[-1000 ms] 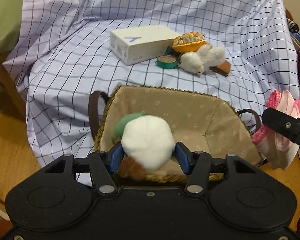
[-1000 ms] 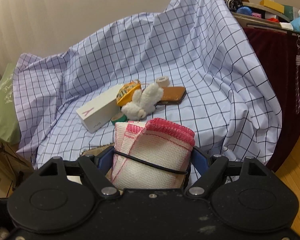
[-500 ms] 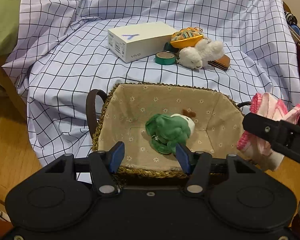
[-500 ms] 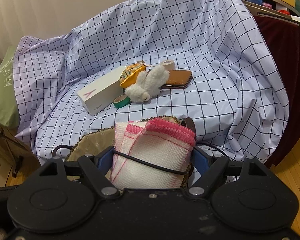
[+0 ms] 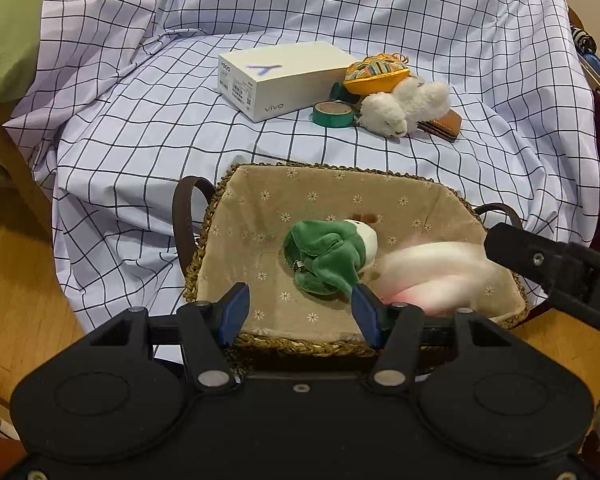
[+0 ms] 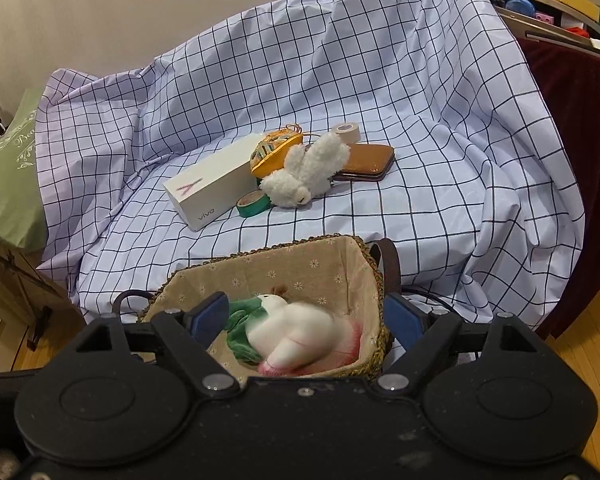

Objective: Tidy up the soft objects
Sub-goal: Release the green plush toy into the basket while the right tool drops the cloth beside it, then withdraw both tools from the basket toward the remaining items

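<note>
A woven basket with a flowered beige lining sits at the near edge of the checked cloth; it also shows in the right wrist view. A green and white plush toy lies inside it. A pink and white folded cloth, blurred by motion, is in the basket beside the plush; it shows below my right gripper too. My left gripper is open and empty over the basket's near rim. My right gripper is open above the basket. A white fluffy plush lies farther back on the cloth.
On the checked cloth behind the basket lie a white box, a green tape roll, an orange patterned pouch and a brown case. A beige tape roll sits behind them. Wooden floor lies left and right.
My left gripper opened and dropped the green and white plush into the basket. My right gripper moved over the basket, opened and let go of the pink and white cloth, which now falls in.
</note>
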